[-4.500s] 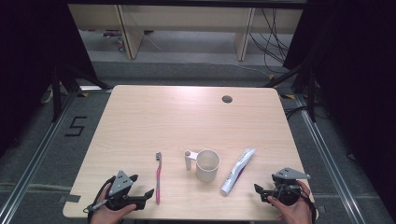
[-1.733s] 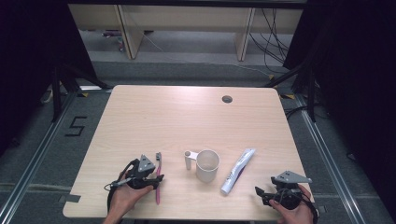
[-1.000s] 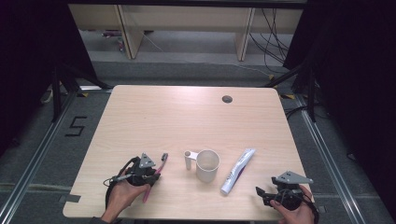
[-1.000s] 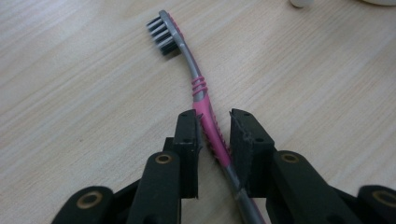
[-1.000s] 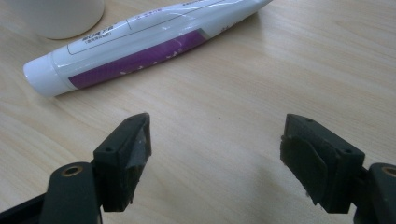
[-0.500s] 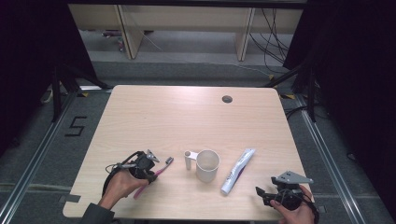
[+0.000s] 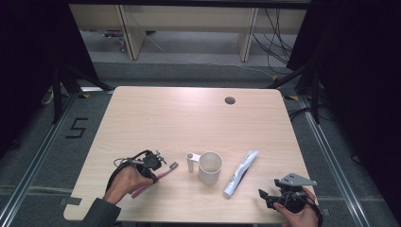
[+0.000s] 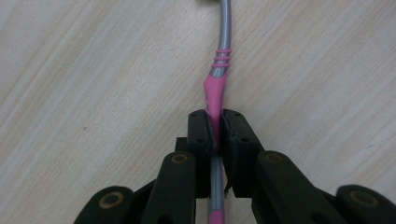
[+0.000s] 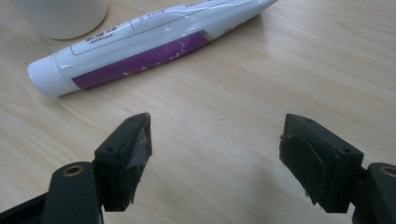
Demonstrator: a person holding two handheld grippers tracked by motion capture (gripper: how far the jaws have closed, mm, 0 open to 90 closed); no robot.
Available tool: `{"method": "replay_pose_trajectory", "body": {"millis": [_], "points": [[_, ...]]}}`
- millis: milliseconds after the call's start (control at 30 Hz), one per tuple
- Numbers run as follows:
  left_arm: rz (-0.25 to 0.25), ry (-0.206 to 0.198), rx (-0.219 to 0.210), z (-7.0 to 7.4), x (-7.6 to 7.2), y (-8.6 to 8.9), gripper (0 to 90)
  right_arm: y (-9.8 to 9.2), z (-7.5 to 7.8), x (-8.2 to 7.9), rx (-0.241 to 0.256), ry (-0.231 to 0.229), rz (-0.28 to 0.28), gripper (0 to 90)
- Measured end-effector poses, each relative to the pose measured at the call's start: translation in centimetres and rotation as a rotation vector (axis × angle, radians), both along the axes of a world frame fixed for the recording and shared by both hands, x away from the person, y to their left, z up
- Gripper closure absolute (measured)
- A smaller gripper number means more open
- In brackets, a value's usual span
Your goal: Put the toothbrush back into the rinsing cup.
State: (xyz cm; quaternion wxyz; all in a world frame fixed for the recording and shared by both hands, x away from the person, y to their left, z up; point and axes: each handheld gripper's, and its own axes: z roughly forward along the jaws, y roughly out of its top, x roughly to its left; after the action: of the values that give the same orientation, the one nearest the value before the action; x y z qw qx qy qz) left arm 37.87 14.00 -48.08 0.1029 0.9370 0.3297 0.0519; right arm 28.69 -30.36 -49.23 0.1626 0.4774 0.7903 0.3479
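A pink and grey toothbrush (image 7: 161, 174) (image 8: 215, 88) is clamped by its handle in my left gripper (image 7: 152, 161) (image 8: 212, 128), which is shut on it; its head points toward the white cup (image 7: 209, 167). The cup stands upright near the table's front middle, handle to its left. A white and purple toothpaste tube (image 7: 240, 173) (image 9: 144, 42) lies to the right of the cup, its cap end toward the front. My right gripper (image 7: 265, 196) (image 9: 215, 149) rests at the front right with its jaws wide apart and nothing between them, the tube a little beyond.
The light wooden table (image 7: 189, 123) has a round cable hole (image 7: 230, 100) near its far right edge. Beyond the table are a dark floor, metal rails and shelving. The cup's base (image 9: 60, 16) shows at the top left of the right gripper view.
My left gripper moved from the front left corner to the toothbrush, shut on its handle and swung it from lying straight to slanting toward the cup. The right gripper stayed put.
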Motion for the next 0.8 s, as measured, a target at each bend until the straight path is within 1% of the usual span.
{"method": "replay_pose_trajectory", "body": {"millis": [33, 67, 133, 167, 233, 267, 333, 367, 400, 433, 467, 500, 533, 633, 667, 733, 767, 800], "points": [[-0.001, 0.005, 0.004, 0.0, 0.1, -0.1, 81.7, -0.1, 0.0, 0.1, -0.014, -0.019, 0.011, 26.0], [-0.005, 0.007, 0.009, 0.0, 0.1, -0.1, 81.7, 0.0, 0.0, 0.0, 0.001, -0.001, 0.0, 26.0], [-0.01, 0.014, 0.018, 0.0, 0.2, -0.2, 81.8, 0.1, 0.0, -0.1, 0.005, 0.007, -0.001, 26.0], [-0.016, 0.013, 0.024, 0.1, 0.2, -0.3, 81.8, -0.2, -0.1, 0.2, -0.018, -0.037, 0.031, 26.0], [-0.018, 0.018, 0.032, 0.1, 0.3, -0.4, 81.9, -0.1, 0.0, 0.1, -0.02, -0.02, 0.013, 26.0], [-0.023, 0.021, 0.04, 0.0, 0.3, -0.4, 81.9, -0.2, -0.1, 0.1, -0.022, -0.025, 0.021, 26.0], [-0.034, 0.024, 0.067, 0.1, 0.4, -0.6, 82.1, -0.1, 0.0, 0.2, -0.023, -0.027, 0.016, 27.0], [-0.039, 0.026, 0.072, 0.1, 0.4, -0.6, 82.1, -0.2, -0.1, 0.2, -0.019, -0.029, 0.018, 27.1], [-0.046, 0.039, 0.082, 0.1, 0.4, -0.7, 82.2, -0.2, -0.2, 0.3, 0.001, -0.029, 0.03, 27.1], [-0.054, 0.043, 0.089, 0.1, 0.4, -0.8, 82.4, -0.3, -0.1, 0.2, -0.011, -0.019, 0.006, 27.1], [-0.06, 0.041, 0.096, 0.1, 0.4, -0.9, 82.4, -0.2, -0.1, 0.1, -0.006, -0.012, -0.003, 27.1], [-0.065, 0.043, 0.097, 0.1, 0.4, -0.9, 82.5, -0.3, -0.1, 0.1, -0.007, -0.021, 0.001, 27.1], [-0.072, 0.044, 0.101, 0.1, 0.4, -0.9, 82.5, -0.3, -0.1, 0.1, 0.0, -0.018, -0.003, 27.1], [-0.087, 0.042, 0.106, 0.3, 0.3, -1.0, 82.6, -0.3, -0.1, 0.1, -0.008, -0.021, 0.001, 27.1], [-0.085, 0.032, 0.1, 0.3, 0.2, -1.0, 82.6, -0.2, 0.0, 0.1, -0.006, -0.021, 0.003, 27.1], [-0.09, 0.037, 0.083, 0.6, 0.0, -0.9, 82.7, -0.2, 0.0, 0.1, -0.005, -0.024, -0.002, 27.1], [-0.096, 0.032, 0.085, 0.9, 0.0, -0.7, 82.7, -0.3, 0.0, 0.2, -0.003, -0.027, 0.0, 27.1], [-0.093, 0.02, 0.073, 1.1, 0.0, -0.6, 82.7, 0.0, 0.1, -0.1, 0.022, 0.01, -0.029, 27.0]]}}
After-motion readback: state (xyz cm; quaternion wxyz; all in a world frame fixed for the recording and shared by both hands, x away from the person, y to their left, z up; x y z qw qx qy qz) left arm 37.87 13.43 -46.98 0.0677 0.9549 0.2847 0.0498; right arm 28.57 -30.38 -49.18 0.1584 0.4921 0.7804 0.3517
